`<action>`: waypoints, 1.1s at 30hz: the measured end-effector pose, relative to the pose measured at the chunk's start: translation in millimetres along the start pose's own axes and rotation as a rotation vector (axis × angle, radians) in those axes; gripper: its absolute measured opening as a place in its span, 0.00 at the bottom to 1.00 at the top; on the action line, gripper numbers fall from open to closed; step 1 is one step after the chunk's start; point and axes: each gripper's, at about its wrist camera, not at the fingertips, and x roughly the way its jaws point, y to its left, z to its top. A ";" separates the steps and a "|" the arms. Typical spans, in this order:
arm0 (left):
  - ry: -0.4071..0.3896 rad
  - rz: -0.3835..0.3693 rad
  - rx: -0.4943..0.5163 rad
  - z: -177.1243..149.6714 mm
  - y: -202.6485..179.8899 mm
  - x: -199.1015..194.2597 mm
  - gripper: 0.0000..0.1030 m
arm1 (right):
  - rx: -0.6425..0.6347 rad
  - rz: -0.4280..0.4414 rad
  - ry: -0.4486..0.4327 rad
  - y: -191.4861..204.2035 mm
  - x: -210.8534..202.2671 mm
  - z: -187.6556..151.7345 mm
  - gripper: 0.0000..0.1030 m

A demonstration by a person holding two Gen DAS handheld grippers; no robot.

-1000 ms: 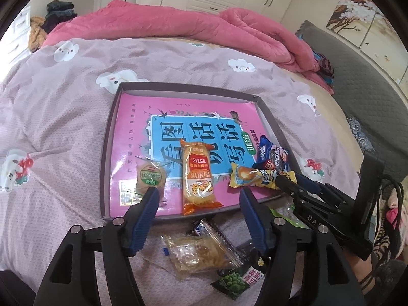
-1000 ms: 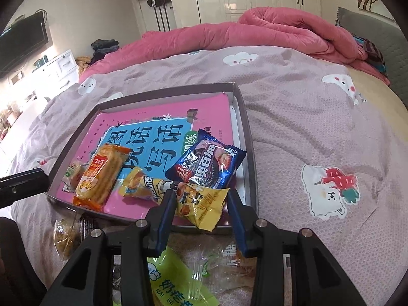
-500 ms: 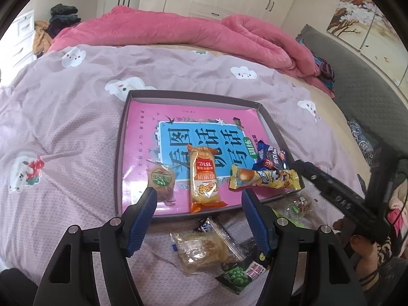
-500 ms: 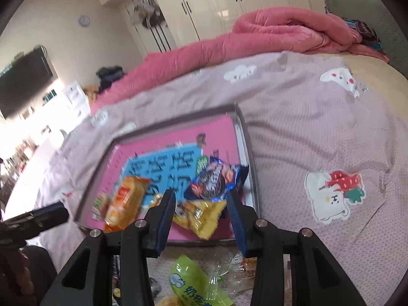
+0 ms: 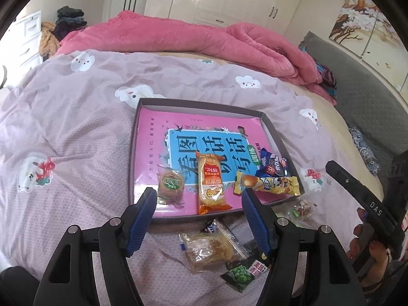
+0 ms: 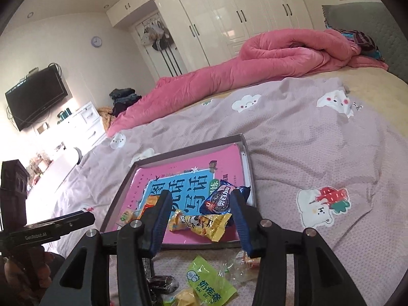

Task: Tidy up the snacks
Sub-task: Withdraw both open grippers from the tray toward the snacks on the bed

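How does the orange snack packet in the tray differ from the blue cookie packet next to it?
The orange packet is long and narrow, lying lengthwise near the tray's middle; the blue packet is shorter and sits at the right edge. The orange packet lies clear of its neighbours, while a yellow packet overlaps the blue one. Both lie flat and sealed in the tray.

A rumpled pink quilt [image 5: 204, 38] is being shown heaped before glossy white wardrobe doors [image 6: 229, 12]; a black wall television [image 6: 35, 97] is being displayed.

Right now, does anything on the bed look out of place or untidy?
Yes. Four snacks lie in the tray, but several stay loose on the bedspread beside its near edge: a clear-wrapped pastry, a green pea packet and a lime-green packet.
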 end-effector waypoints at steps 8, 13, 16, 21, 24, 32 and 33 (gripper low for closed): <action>-0.008 -0.015 0.026 -6.0 -7.1 -7.1 0.69 | 0.055 -0.008 -0.016 -10.4 -11.9 -4.3 0.51; -0.013 -0.012 0.049 -9.2 -12.9 -11.1 0.69 | 0.011 0.010 -0.017 1.7 -16.9 -7.1 0.54; -0.017 -0.017 0.069 -12.5 -16.4 -14.7 0.71 | -0.035 0.029 -0.012 12.7 -19.7 -10.4 0.55; -0.016 -0.029 0.093 -18.2 -19.7 -18.5 0.77 | -0.098 0.037 0.004 26.3 -22.7 -17.7 0.55; -0.009 -0.034 0.107 -21.6 -22.5 -19.0 0.77 | -0.125 0.035 0.025 32.1 -23.7 -24.9 0.55; 0.013 -0.043 0.152 -34.6 -30.8 -17.6 0.77 | -0.161 0.017 0.054 34.7 -30.6 -38.5 0.55; 0.019 -0.043 0.157 -36.4 -31.9 -16.8 0.77 | -0.158 0.020 0.057 34.3 -32.1 -39.3 0.55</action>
